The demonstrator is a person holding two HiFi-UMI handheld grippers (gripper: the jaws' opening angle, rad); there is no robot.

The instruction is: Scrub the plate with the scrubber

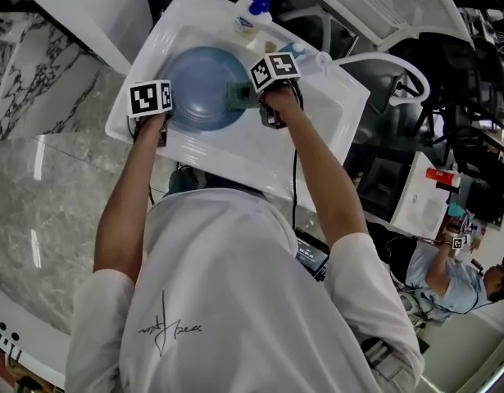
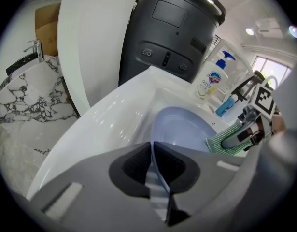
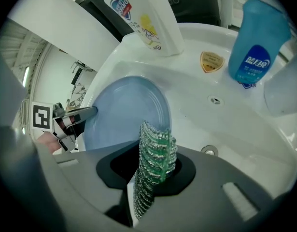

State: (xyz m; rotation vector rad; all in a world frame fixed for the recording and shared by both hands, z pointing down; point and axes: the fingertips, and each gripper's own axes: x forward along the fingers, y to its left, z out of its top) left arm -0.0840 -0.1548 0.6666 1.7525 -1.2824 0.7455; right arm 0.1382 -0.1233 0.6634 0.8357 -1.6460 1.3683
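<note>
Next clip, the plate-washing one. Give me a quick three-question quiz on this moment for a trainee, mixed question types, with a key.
1. Multiple choice: which gripper is clamped on the rim of the plate? A) the left gripper B) the right gripper C) neither
2. True or false: the scrubber lies loose in the sink.
3. Fill in: on the sink's ledge beyond the plate stand a white bottle and a ____ one.

Key
1. A.
2. False: the right gripper is shut on it.
3. Blue: the blue bottle.
</note>
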